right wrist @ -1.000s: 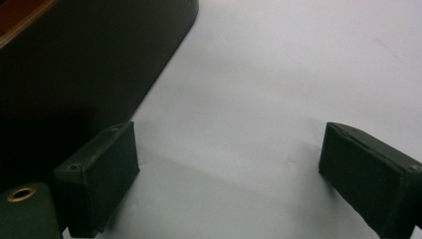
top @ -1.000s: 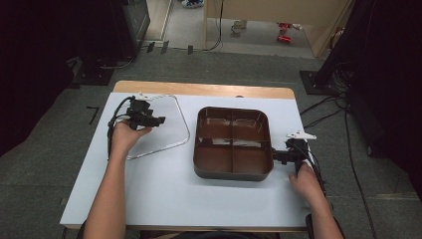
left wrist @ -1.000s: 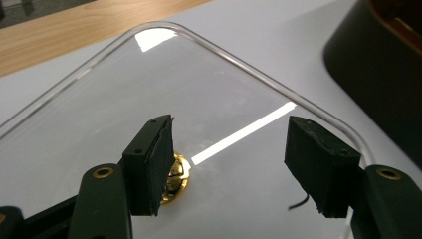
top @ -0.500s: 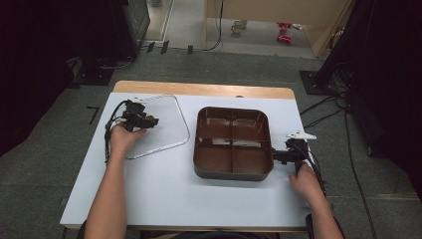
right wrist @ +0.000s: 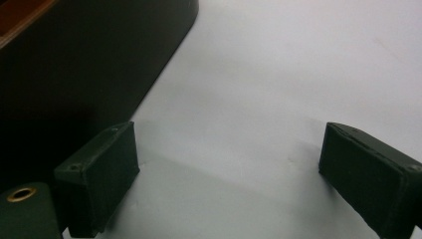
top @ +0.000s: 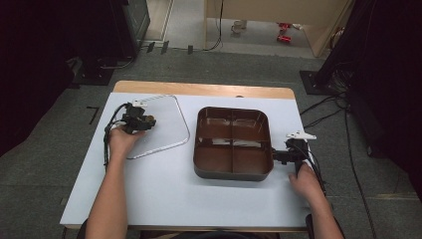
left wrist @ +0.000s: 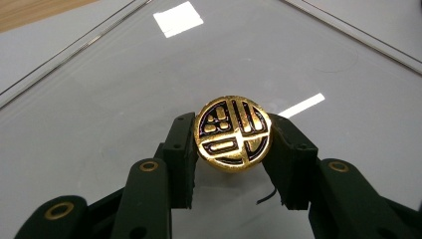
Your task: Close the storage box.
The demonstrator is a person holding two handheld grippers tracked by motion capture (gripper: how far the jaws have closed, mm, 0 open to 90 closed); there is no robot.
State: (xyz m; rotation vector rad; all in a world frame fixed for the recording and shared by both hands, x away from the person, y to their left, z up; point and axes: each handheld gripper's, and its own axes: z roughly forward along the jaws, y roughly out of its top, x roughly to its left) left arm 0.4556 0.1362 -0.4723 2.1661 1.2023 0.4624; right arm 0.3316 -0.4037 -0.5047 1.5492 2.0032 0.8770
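With its fingers just closed on the gold knob of the clear lid at the surface's left, the left gripper should lift straight up, grip firm. By the brown tray, the right gripper stands wide, empty.

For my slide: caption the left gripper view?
Left gripper shut on a gold knob atop a clear glass lid.
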